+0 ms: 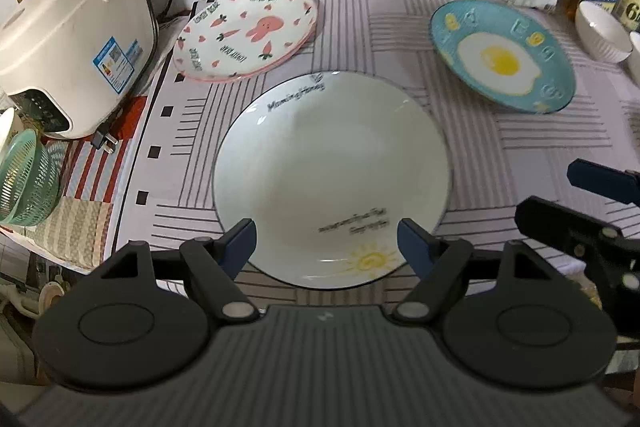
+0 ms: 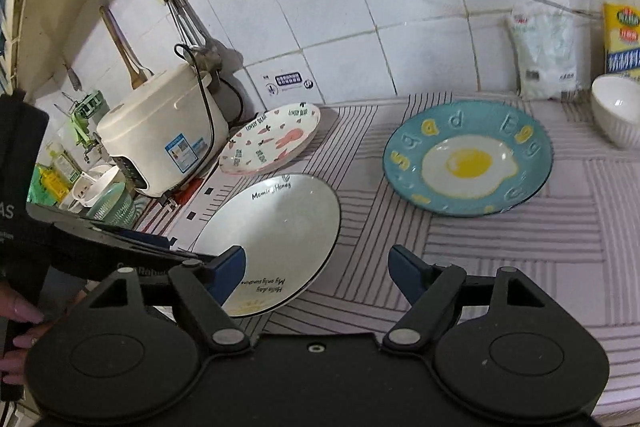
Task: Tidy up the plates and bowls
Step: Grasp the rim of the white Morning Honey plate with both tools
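- Left gripper [image 1: 326, 241] hangs with its jaws spread wide over the near rim of the white plate [image 1: 332, 179], low centre of the left wrist frame; it holds nothing and looks lined up to take that rim.
- Right gripper [image 2: 316, 273] is just as wide and empty, low centre of its own frame, between the white plate and the blue egg plate [image 2: 468, 157], as if waiting its turn.
- Three plates lie apart on the striped tabletop [image 1: 500, 147], unstacked: the pink rabbit plate [image 1: 246, 35] upper left, its far edge propped near the rice cooker [image 1: 76, 39].
- All plates are bare; the white bowl [image 2: 616, 109] at far right looks empty too.
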`<action>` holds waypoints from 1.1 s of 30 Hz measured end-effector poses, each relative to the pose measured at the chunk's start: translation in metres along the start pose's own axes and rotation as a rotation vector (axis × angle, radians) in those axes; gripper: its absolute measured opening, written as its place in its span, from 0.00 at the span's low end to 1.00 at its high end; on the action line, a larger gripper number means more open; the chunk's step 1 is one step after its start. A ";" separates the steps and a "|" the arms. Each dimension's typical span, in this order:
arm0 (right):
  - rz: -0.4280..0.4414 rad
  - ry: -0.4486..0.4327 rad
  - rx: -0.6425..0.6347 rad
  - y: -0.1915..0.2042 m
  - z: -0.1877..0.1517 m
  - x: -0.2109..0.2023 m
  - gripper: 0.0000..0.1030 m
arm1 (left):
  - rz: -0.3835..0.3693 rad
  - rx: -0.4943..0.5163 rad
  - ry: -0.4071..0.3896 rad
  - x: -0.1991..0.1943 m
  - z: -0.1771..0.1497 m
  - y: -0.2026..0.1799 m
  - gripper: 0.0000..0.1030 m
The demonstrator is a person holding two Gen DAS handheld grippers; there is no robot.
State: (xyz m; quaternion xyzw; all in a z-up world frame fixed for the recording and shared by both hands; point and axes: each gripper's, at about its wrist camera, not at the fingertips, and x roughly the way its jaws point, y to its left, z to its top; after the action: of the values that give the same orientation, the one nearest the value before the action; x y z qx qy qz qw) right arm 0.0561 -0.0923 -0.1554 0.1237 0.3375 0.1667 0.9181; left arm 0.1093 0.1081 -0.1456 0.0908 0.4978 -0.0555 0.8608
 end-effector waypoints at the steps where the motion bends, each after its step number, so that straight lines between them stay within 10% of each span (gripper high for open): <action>1: -0.008 0.003 0.003 0.003 -0.003 0.006 0.80 | 0.002 0.006 -0.002 0.004 -0.001 0.003 0.75; 22: -0.041 0.065 0.195 0.005 -0.030 0.094 0.66 | 0.014 -0.060 0.082 0.088 0.001 0.081 0.83; 28: -0.051 0.085 0.195 0.000 -0.029 0.101 0.25 | -0.067 -0.070 0.052 0.087 0.007 0.079 0.49; 33: -0.044 0.093 0.188 0.003 -0.027 0.106 0.19 | -0.030 -0.065 0.049 0.088 0.008 0.075 0.39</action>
State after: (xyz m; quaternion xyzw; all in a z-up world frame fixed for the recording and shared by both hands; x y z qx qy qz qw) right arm 0.1131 -0.0454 -0.2357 0.1941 0.3966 0.1195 0.8892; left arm 0.1742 0.1797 -0.2099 0.0566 0.5217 -0.0501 0.8498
